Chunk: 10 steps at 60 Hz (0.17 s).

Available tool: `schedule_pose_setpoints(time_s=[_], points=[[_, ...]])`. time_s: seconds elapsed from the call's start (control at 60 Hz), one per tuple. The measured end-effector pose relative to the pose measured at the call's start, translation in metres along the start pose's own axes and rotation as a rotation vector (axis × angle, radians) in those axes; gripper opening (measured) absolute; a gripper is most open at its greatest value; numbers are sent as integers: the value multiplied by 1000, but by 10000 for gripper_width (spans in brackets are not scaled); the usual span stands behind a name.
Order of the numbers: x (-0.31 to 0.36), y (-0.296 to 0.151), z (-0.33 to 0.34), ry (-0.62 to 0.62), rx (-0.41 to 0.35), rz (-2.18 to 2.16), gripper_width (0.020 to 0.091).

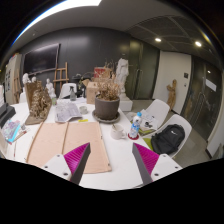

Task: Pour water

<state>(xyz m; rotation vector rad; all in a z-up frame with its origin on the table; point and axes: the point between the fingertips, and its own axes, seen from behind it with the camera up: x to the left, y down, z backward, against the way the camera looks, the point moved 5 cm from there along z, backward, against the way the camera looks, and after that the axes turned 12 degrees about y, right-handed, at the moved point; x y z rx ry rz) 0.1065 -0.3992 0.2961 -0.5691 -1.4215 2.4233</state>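
A small clear bottle with a blue label (134,127) stands upright on the white table (112,165), beyond my right finger. Just left of it sits a small white cup-like item (118,131), too small to make out well. My gripper (111,162) is held above the near part of the table, open, with bare tabletop between its magenta pads (78,160). The bottle is well ahead of the fingertips and nothing touches it.
Two peach mats (65,140) lie ahead of the left finger. A brown pot with a plant (107,105) stands mid-table, with papers (70,110) and a wooden model (38,100) to the left. White chairs (156,112) and a black bag (168,140) stand at the right.
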Motion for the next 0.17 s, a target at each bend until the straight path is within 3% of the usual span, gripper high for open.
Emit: schedule_pose_setpoints(time_s=[0.167], points=[[3,13,7,3,33,0,855]])
